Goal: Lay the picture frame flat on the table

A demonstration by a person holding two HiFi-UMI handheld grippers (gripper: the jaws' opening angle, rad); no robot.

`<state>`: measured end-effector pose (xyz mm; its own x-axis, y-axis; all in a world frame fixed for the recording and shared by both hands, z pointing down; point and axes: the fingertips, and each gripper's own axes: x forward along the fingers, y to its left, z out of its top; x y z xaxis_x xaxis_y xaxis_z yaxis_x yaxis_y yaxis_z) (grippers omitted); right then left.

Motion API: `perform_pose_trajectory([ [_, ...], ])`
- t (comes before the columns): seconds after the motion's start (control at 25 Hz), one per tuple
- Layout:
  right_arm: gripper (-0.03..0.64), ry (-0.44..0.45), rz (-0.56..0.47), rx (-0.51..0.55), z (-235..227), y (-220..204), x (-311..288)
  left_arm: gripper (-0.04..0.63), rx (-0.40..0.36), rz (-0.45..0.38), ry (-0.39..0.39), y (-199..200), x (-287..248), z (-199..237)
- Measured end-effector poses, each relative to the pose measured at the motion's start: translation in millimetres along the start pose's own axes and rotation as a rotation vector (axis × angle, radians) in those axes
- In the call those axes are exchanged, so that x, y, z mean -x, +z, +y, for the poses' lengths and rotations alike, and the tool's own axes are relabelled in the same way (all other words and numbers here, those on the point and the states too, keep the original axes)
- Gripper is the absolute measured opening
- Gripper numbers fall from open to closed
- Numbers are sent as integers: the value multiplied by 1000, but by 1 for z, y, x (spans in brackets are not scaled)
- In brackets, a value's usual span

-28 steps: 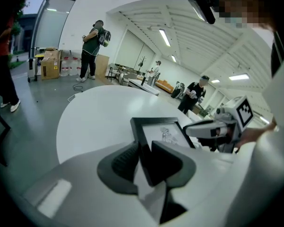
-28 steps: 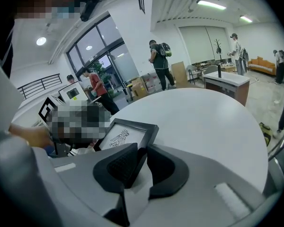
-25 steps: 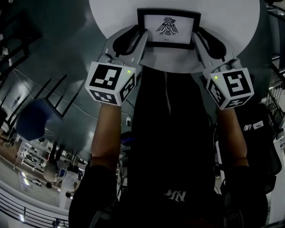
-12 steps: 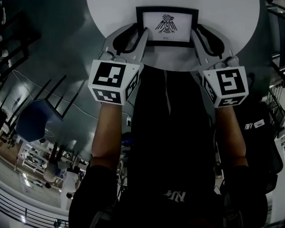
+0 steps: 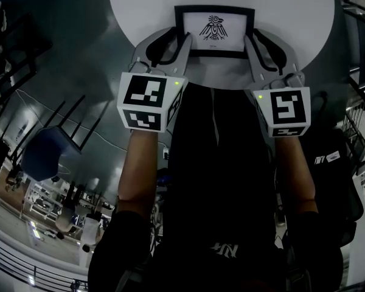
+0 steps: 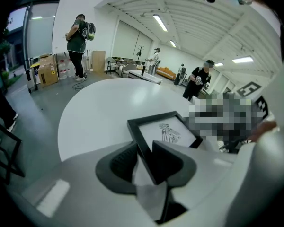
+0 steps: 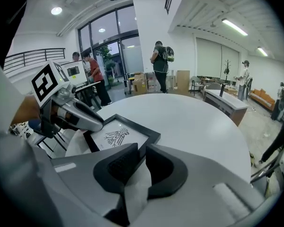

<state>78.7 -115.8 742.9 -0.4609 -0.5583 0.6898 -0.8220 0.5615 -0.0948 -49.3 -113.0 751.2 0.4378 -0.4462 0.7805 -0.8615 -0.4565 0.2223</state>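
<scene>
Resting on the round white surface (image 5: 140,5), the frame (image 5: 214,32) appears to lie flat with its bird print facing up. The surface's near rim runs just beside the frame's near side.

Left gripper (image 6: 143,148): stationed at the frame's near left corner. Its jaws stand fairly wide and have just been opening. The frame's left rail lies between them, and the pads are not clearly pressing it.

Right gripper (image 7: 141,151): stationed at the frame's near right corner. Its jaws are narrow and closed on the rail at that corner.
</scene>
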Motion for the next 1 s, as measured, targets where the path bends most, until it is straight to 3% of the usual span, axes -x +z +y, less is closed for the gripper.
perform_pose_trajectory([
  [0.52, 44, -41, 24, 87, -5, -10, 14, 100, -5, 21, -8, -3, -3, -18],
  [0.68, 78, -52, 37, 81, -10, -6, 16, 112, -7, 26, -15, 2, 2, -16],
  [0.84, 103, -58, -5, 61, -14, 24, 35, 114, 2, 2, -28, 25, 24, -15],
  [1.0, 69, -46, -100, 65, -10, 78, 73, 97, -5, -111, -65, 80, 66, -26],
])
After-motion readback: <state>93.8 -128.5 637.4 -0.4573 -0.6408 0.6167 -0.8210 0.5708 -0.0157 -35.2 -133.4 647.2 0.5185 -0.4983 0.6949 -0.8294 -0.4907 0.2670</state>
